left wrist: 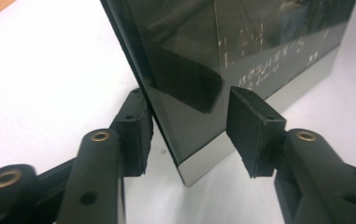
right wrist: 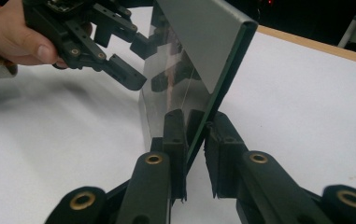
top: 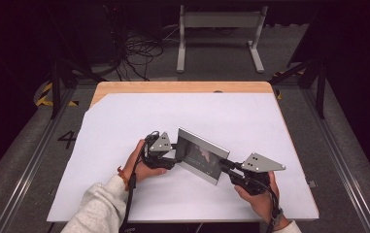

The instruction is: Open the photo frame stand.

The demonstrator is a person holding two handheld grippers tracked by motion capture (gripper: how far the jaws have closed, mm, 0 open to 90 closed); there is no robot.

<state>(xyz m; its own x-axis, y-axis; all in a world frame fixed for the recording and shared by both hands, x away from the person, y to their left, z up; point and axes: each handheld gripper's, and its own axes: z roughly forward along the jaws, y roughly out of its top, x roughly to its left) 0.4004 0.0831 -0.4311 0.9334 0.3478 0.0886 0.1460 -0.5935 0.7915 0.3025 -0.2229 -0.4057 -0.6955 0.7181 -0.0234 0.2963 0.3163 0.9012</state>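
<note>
We find the glossy panel [top: 201,155] standing on edge near the middle of the desk [top: 124,121]. The right gripper [right wrist: 195,135] clamps the panel's near end; the left gripper [left wrist: 189,121] straddles its far end, jaws released. Standing it up looks done; releasing remains. Faint pale writing on the panel is unreadable.
</note>
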